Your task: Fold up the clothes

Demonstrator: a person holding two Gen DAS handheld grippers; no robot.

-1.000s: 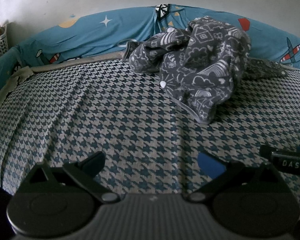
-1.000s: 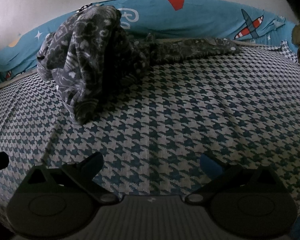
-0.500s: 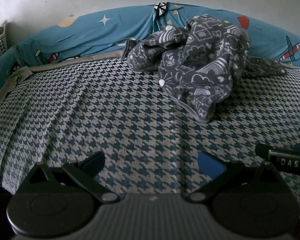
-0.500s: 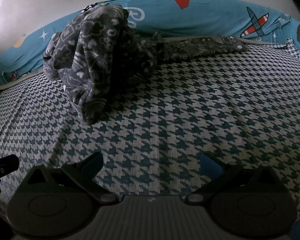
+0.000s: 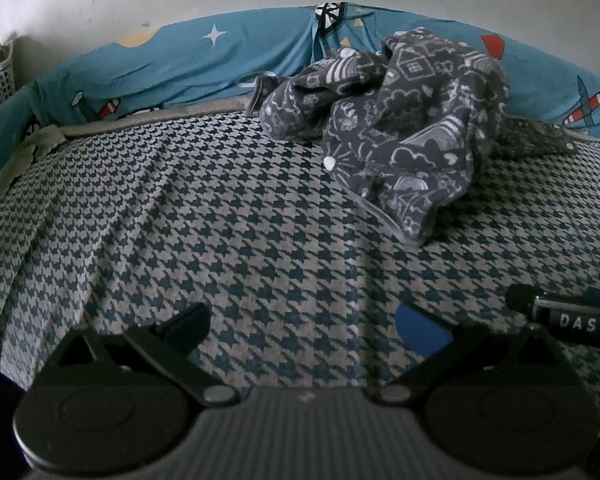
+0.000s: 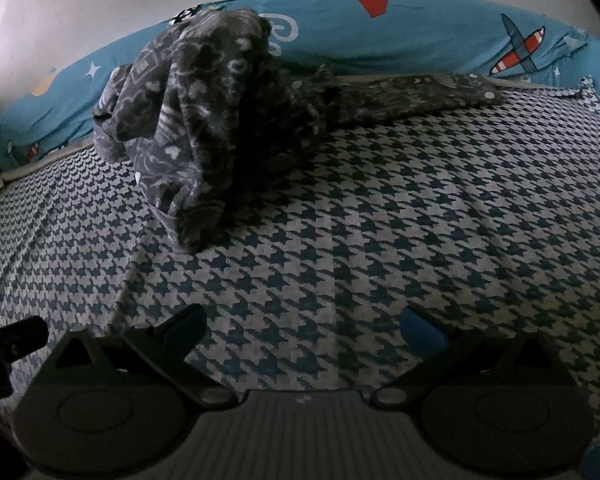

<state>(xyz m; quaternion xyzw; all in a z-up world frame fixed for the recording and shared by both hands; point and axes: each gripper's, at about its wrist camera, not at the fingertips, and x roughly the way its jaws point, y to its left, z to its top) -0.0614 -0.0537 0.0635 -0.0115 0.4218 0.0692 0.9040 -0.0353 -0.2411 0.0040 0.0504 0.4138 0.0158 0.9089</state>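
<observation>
Hovering low over the houndstooth bedspread (image 5: 228, 232), left claw (image 5: 300, 322) and right claw (image 6: 302, 322) are both spread wide with nothing between the fingers. Crumpled dark grey patterned garment (image 5: 404, 128) sits heaped at the far side of the bed, against the blue printed bumper (image 5: 204, 64), one part trailing flat to the right; well apart from both claws.

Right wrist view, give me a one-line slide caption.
Open right gripper faces a crumpled grey patterned garment on a houndstooth bedspread.
</observation>
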